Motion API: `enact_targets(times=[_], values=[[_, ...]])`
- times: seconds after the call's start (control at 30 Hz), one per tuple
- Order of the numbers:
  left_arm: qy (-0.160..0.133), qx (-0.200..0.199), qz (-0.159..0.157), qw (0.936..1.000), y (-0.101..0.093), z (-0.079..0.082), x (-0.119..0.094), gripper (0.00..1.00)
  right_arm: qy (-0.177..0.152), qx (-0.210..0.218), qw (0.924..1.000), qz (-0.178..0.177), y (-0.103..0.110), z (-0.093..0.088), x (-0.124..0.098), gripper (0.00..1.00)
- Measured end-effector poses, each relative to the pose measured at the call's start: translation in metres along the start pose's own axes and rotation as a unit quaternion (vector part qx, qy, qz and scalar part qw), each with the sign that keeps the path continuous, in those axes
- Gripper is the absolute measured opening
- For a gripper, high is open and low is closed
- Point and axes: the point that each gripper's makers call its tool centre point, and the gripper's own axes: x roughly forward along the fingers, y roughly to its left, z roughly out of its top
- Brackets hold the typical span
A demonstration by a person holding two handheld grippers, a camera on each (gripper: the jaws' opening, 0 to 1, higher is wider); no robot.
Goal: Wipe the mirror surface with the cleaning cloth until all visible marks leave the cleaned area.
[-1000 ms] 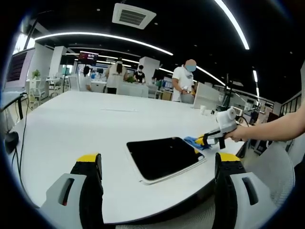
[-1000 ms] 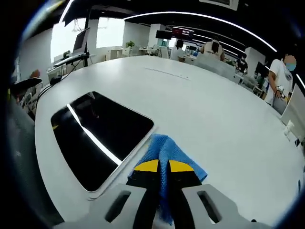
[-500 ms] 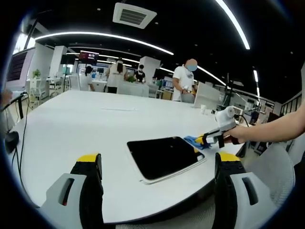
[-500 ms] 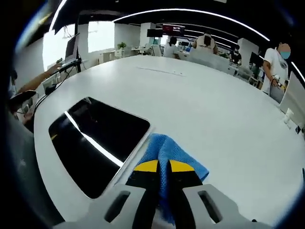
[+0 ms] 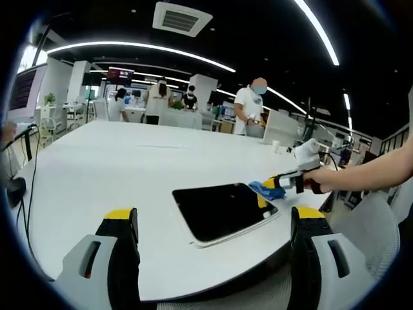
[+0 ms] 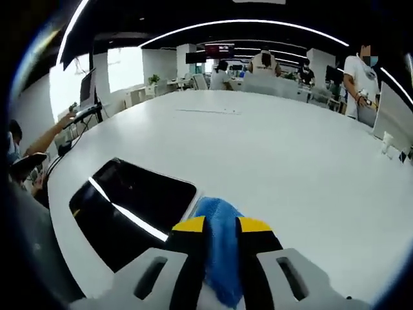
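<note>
Compared with one second before, my right gripper (image 6: pixel 221 227) had lifted the cloth (image 6: pixel 219 248) a little off the table (image 6: pixel 290 155) and carried it toward the near corner of the mirror (image 6: pixel 132 210). I judged that the wiping was about to begin, not finished. Its jaws were pinching the blue cloth, which looked soft and woven and hung folded between them. The mirror was a flat dark rectangle with rounded corners and a pale frame, glossy, reflecting a ceiling light. My left gripper (image 5: pixel 216 223) hovered before the table edge, jaws spread wide, holding nothing.
</note>
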Motion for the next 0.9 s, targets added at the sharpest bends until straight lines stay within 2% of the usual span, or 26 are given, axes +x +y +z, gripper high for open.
enact_targets(times=[0.07, 0.13, 0.33, 0.43, 0.5, 0.57, 0.7, 0.8, 0.9], values=[[0.000, 0.000, 0.000, 1.0000, 0.000, 0.000, 0.000, 0.97, 0.011, -0.024, 0.9996, 0.001, 0.000, 0.003, -0.008, 0.19], [0.000, 0.001, 0.000, 1.0000, 0.000, 0.000, 0.000, 0.97, -0.001, -0.065, 0.9979, 0.004, -0.001, 0.014, -0.020, 0.19], [0.002, 0.000, 0.001, 1.0000, 0.001, -0.001, 0.000, 0.97, -0.021, -0.046, 0.9986, 0.014, 0.007, 0.024, -0.065, 0.24], [0.003, 0.000, 0.000, 1.0000, 0.000, -0.001, 0.000, 0.97, -0.041, -0.037, 0.9984, 0.011, 0.012, 0.030, -0.092, 0.26], [0.003, 0.001, -0.002, 1.0000, 0.000, -0.001, 0.000, 0.97, -0.057, -0.012, 0.9983, -0.004, 0.011, 0.035, -0.106, 0.29], [0.002, 0.000, -0.003, 1.0000, -0.001, 0.000, 0.000, 0.97, -0.080, -0.021, 0.9959, -0.036, 0.008, 0.042, -0.125, 0.33], [0.001, 0.001, -0.005, 1.0000, -0.001, 0.000, 0.000, 0.97, -0.082, -0.030, 0.9951, -0.045, 0.022, 0.038, -0.151, 0.36], [0.000, 0.000, -0.005, 1.0000, -0.002, 0.001, 0.000, 0.97, -0.091, -0.009, 0.9945, -0.051, 0.030, 0.028, -0.172, 0.36], [0.000, 0.000, -0.006, 1.0000, -0.002, 0.001, 0.000, 0.97, -0.083, 0.004, 0.9952, -0.051, 0.036, 0.015, -0.182, 0.39]])
